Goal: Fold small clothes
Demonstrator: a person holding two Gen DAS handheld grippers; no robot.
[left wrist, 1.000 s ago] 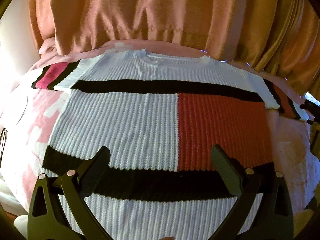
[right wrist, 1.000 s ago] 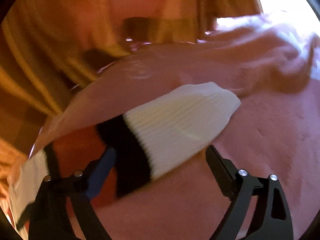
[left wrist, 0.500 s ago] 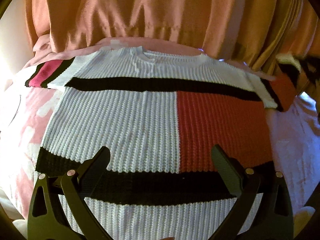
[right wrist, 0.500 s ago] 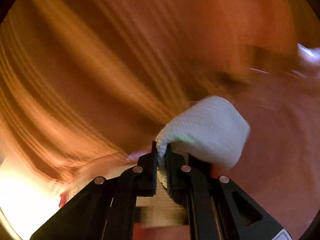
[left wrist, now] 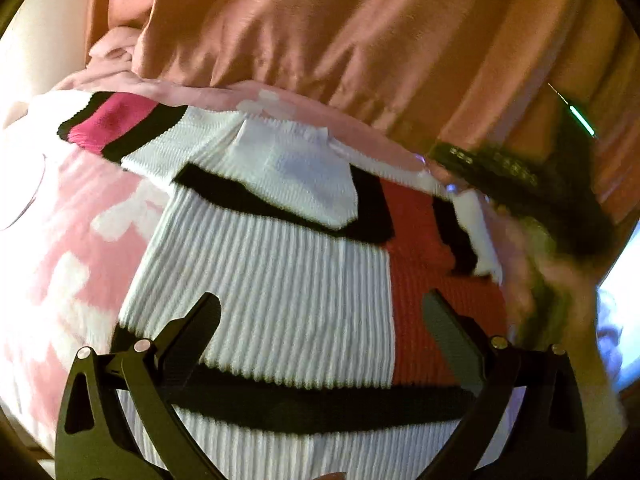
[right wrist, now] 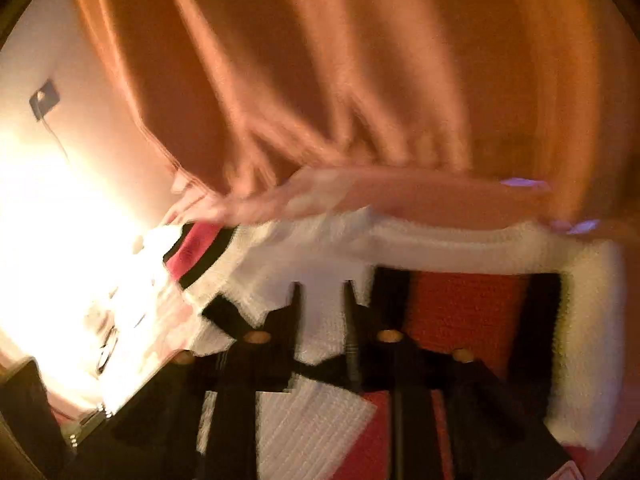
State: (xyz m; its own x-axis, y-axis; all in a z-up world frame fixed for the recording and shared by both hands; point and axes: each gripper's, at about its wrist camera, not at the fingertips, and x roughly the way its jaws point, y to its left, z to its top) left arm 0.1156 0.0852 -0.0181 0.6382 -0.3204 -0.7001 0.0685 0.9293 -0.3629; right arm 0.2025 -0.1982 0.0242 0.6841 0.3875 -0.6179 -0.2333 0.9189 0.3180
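In the left wrist view, the unfolded sleeve point(left wrist: 116, 124) is far to the left. It has a pink band between two black ones and lies flat on the pink blanket point(left wrist: 68, 264). Its long axis runs outward, to the left and away from the sweater point(left wrist: 272, 292). The sweater is spread with its neck toward the curtain point(left wrist: 320, 32) and its hem toward the camera.

The left tongs point(left wrist: 320, 320) stand wide open over the lower white panel and grasp nothing. I cannot tell if they touch the knit. Further right, the other sleeve point(left wrist: 296, 184) lies folded across the chest, with its white cuff on the black stripe.

I judge that the coming move turns on the left sleeve. It lies up and to the left of the left tongs, so the left hand is the nearer one, and it should approach across the sleeve's long axis.

The right wrist view is much blurred. It shows the right tongs point(right wrist: 322, 300) just over the folded cuff, which the left view does not show clearly. There is a narrow gap between the fingers, and I cannot tell whether they pinch the cuff or have let it go. This view does not show the hem.
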